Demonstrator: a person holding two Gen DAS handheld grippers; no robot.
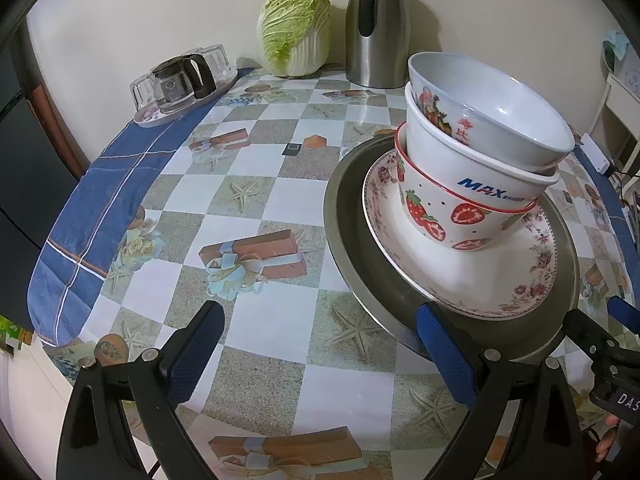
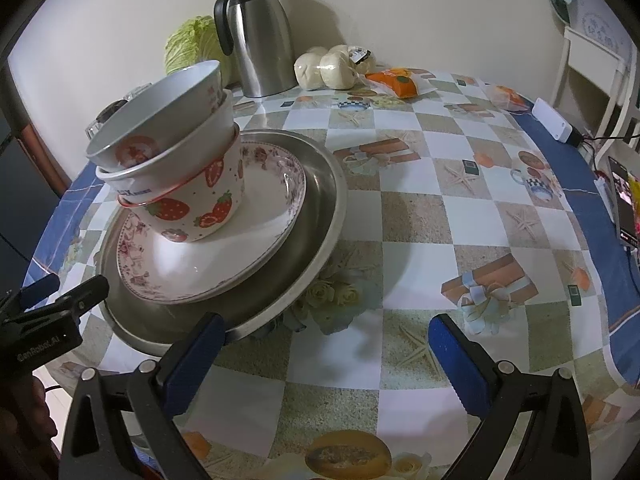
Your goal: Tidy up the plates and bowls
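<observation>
Three nested bowls (image 1: 476, 168) on floral plate (image 1: 520, 280), inside steel pan (image 1: 352, 248), on bench (image 1: 260, 200).
Left gripper (image 1: 320, 344) fingers spread; right gripper (image 2: 324, 348) fingers spread, empty. Middle bowl reads "MAX"; gripper body reads "GenRobot.AI".

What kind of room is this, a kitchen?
Probably a home kitchen or dining corner: a table under a patterned tablecloth holds a napa cabbage, a steel thermos jug and stacked bowls.
</observation>
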